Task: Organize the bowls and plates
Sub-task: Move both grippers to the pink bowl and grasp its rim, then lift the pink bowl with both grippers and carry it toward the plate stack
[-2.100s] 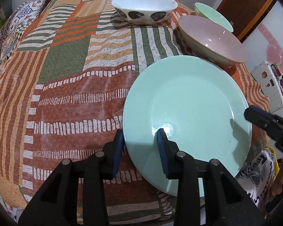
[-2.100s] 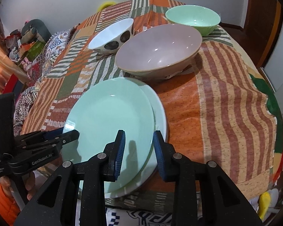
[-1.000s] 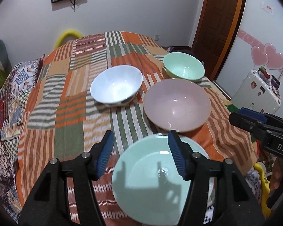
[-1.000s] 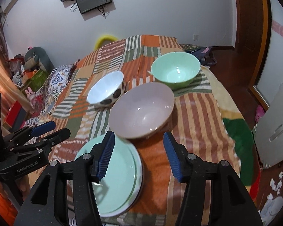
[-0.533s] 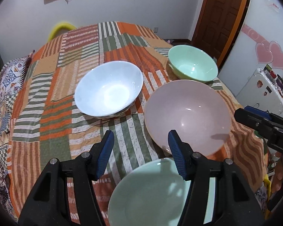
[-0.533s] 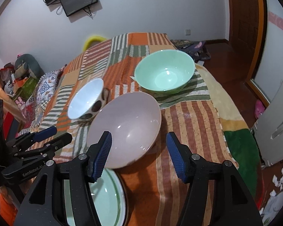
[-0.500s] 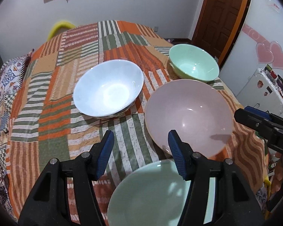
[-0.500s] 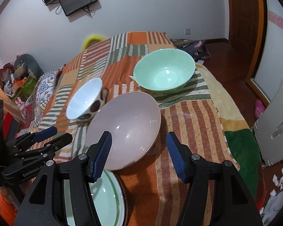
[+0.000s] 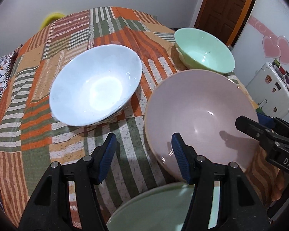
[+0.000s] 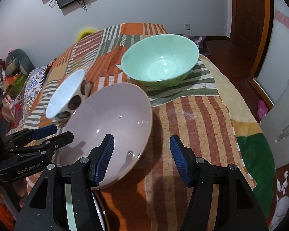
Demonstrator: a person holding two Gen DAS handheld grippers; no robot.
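Note:
A large pink bowl sits on the patchwork cloth, with a white spotted bowl to its left and a green bowl behind it. Stacked mint plates lie at the near edge. My left gripper is open and empty over the pink bowl's near left rim. My right gripper is open and empty over the bowl's near right rim.
The patchwork tablecloth covers a round table. A white cabinet stands at the right, a wooden door behind. Toys and boxes lie at the far left. Floor drops off past the table's right edge.
Both grippers have opened, risen off the mint plates and moved forward to the pink bowl. The plates now lie stacked at the near edge.

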